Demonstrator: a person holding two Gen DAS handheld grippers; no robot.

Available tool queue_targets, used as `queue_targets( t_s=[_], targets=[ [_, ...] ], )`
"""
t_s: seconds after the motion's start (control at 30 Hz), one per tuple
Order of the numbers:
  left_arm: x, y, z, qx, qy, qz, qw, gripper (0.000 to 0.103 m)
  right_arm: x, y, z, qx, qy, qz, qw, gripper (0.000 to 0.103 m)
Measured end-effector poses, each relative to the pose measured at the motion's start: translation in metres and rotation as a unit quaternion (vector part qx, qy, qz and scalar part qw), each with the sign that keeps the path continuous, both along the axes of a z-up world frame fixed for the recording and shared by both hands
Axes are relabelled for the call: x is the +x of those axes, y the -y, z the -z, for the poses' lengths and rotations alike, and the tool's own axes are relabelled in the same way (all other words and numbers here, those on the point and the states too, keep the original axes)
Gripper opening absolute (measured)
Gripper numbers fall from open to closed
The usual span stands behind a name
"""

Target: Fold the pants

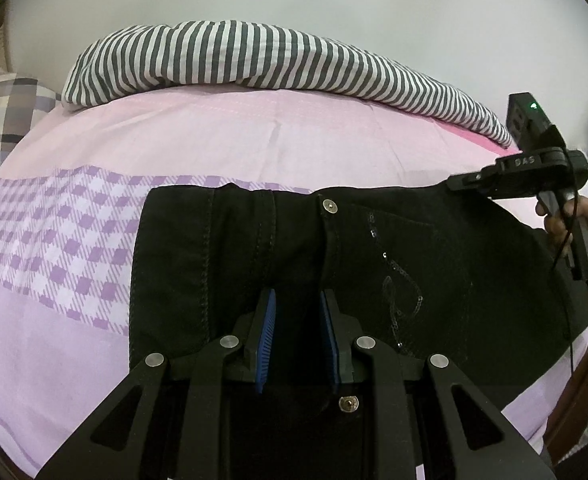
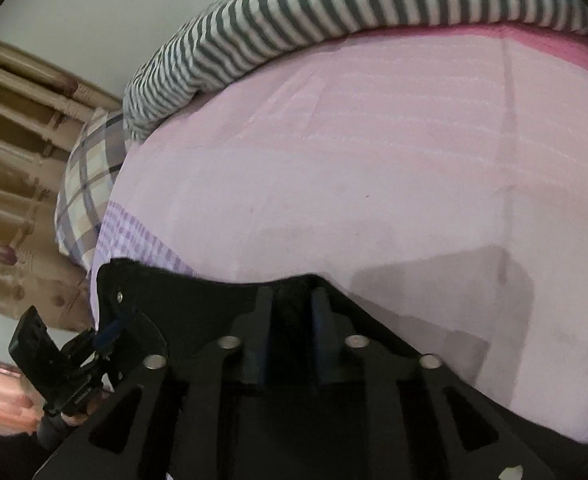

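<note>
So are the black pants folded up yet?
Partly folded: the pants lie doubled on the bed, with two metal buttons showing.
</note>
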State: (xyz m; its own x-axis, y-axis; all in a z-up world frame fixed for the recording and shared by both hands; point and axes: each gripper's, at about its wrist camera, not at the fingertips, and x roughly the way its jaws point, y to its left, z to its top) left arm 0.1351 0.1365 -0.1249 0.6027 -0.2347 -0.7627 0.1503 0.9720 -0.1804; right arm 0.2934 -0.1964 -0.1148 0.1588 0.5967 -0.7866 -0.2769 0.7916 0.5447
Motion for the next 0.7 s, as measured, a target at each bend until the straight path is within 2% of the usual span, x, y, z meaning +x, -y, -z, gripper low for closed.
queue_targets(
  t_s=[0.07,0.1,0.2,0.3,0.47,0.53,0.6,0.7],
  targets=[
    [0.000,-0.001,0.000,-0.002,0.000,0.001,1.0000,0.024,-0.006,0.007,-0.011,-0.010,0.025,0.016,1.000,0.042],
    [0.000,-0.001,-0.001,-0.001,0.000,0.002,1.0000,0.024,-0.011,0.012,-0.018,-0.012,0.038,0.025,0.999,0.045],
    [0.000,0.000,-0.001,0.005,0.000,0.003,1.0000,0.024,-0.029,0.038,-0.035,-0.007,0.062,0.057,0.996,0.045],
    [0.001,0.000,-0.001,0.008,-0.001,0.003,1.0000,0.024,-0.052,0.076,-0.048,-0.023,0.079,0.091,0.992,0.045],
    [0.001,0.000,-0.001,0.011,0.000,0.003,0.9999,0.024,-0.080,0.155,-0.049,-0.051,0.054,0.142,0.987,0.045],
    [0.001,0.001,-0.001,0.017,0.001,0.002,0.9999,0.024,-0.083,0.179,-0.048,-0.070,0.044,0.138,0.987,0.045],
    [0.001,0.002,-0.001,0.020,0.001,0.001,0.9998,0.024,-0.081,0.193,-0.046,-0.073,0.032,0.113,0.990,0.045],
    [0.002,0.003,-0.001,0.024,-0.001,0.000,0.9997,0.024,-0.071,0.200,-0.038,-0.111,0.017,0.055,0.992,0.045]
  ],
)
